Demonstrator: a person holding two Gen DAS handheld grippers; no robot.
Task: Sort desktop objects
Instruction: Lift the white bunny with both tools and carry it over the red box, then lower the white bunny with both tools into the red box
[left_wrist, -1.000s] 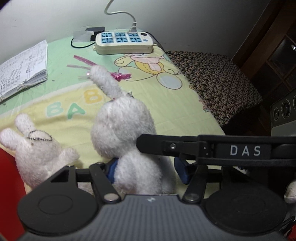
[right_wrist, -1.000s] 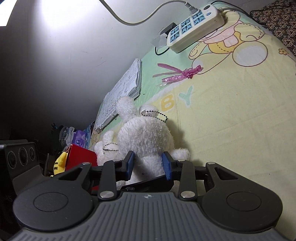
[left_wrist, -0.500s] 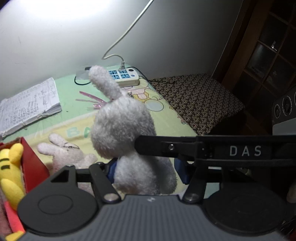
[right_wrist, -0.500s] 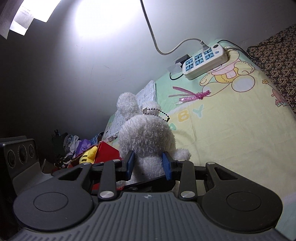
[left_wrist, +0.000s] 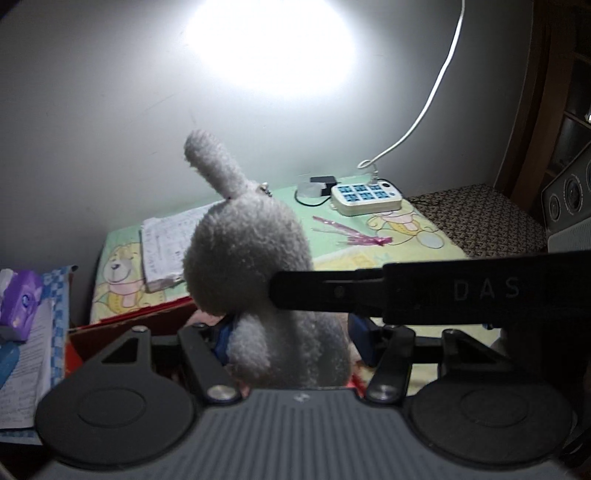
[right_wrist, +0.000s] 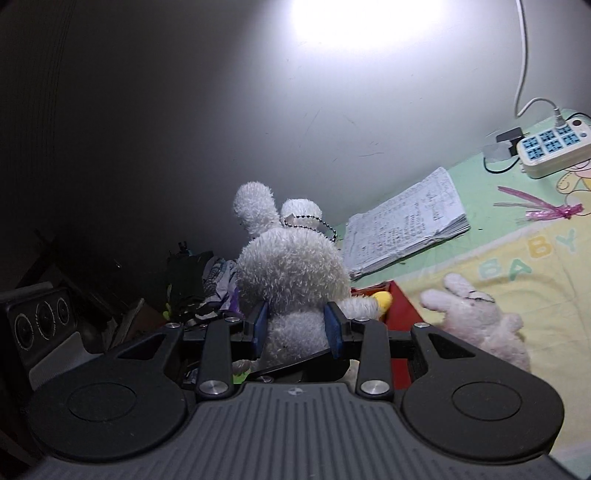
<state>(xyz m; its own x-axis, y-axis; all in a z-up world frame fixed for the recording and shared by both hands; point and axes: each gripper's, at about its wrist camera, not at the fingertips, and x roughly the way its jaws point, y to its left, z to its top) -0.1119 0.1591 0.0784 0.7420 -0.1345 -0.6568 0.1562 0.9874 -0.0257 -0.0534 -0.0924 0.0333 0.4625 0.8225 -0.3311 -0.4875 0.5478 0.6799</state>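
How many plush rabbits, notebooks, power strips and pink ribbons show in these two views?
Plush rabbits: 2, the held rabbit and the lying rabbit
Notebook: 1
Power strip: 1
Pink ribbon: 1
Total: 5

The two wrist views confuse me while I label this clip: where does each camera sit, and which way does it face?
Left wrist: on the left gripper, looking along its fingers at the grey-white plush rabbit it clamps, toward the power strip; the right gripper's bar crosses the view.
Right wrist: on the right gripper, facing the wall and red box, clamped on a white plush rabbit; a third rabbit lies on the cloth.
Shared: notebook, power strip, pink ribbon.
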